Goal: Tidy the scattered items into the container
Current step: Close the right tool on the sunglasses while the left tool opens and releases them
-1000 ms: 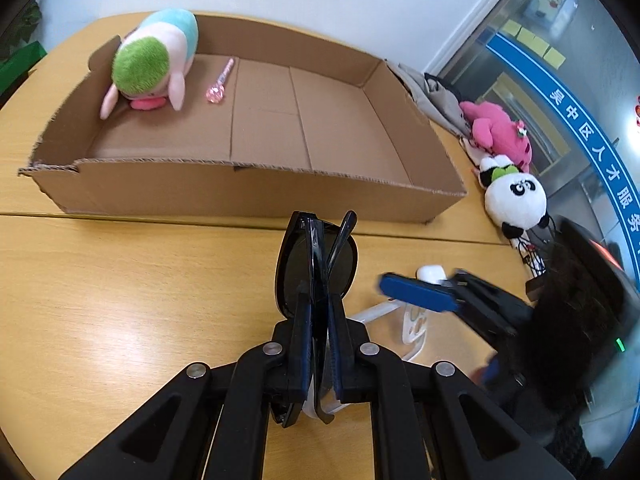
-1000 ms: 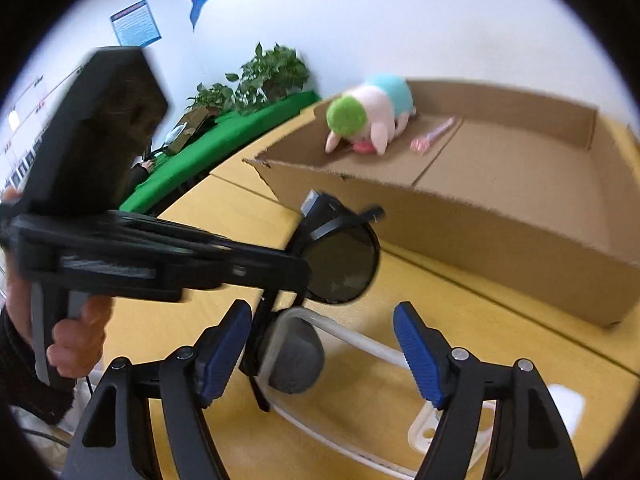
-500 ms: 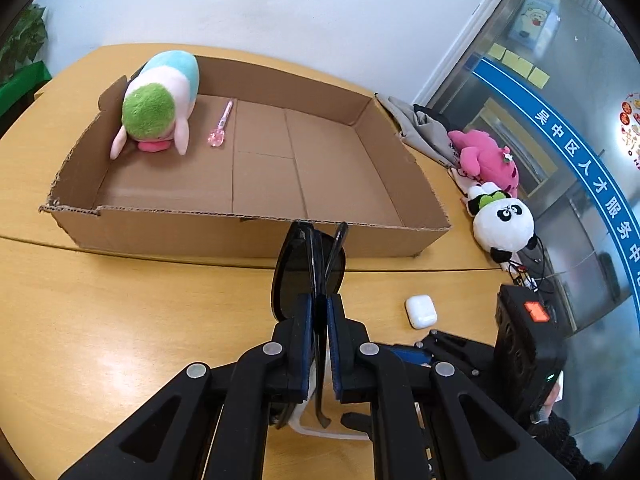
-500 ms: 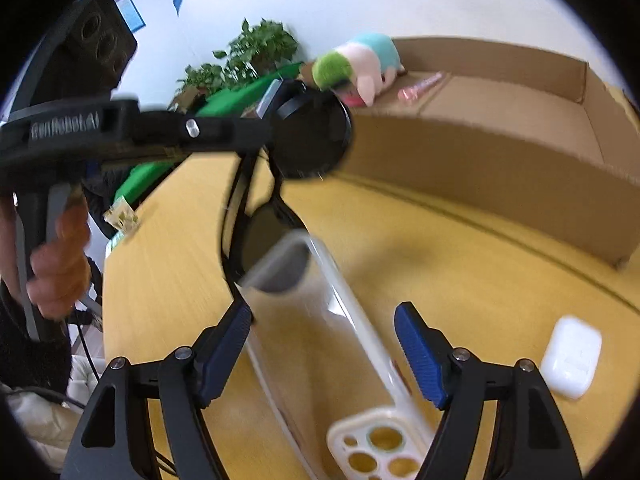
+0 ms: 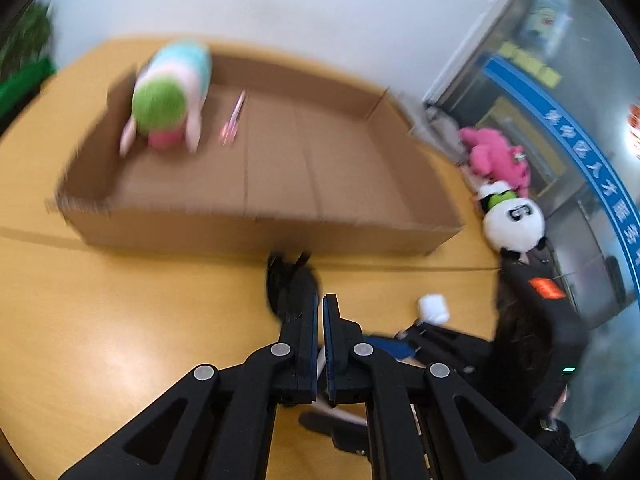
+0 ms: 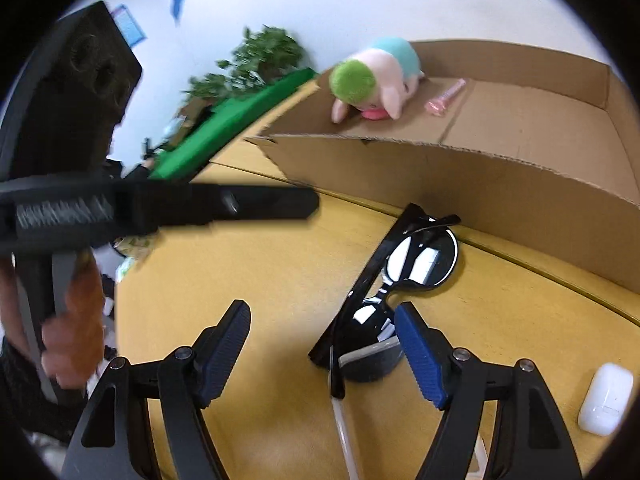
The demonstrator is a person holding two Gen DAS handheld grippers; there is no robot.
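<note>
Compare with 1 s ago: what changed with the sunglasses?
The sunglasses are out of the left gripper, which held them raised before. They now lie on the table in front of the box, partly over the phone case. The left gripper is shut on nothing. Unchanged: right gripper open, plush in the box, earbud case on the table.

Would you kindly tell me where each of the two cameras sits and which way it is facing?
Right wrist: sits on the right tool, low over the table, facing the sunglasses and the cardboard box; its own open fingers show, plus the left tool and the person's left hand.
Left wrist: sits on the left tool, looking forward and down at the box; its own nearly closed fingers show, with the right tool at lower right.
Shared: box, green-headed plush, sunglasses, white case.
</note>
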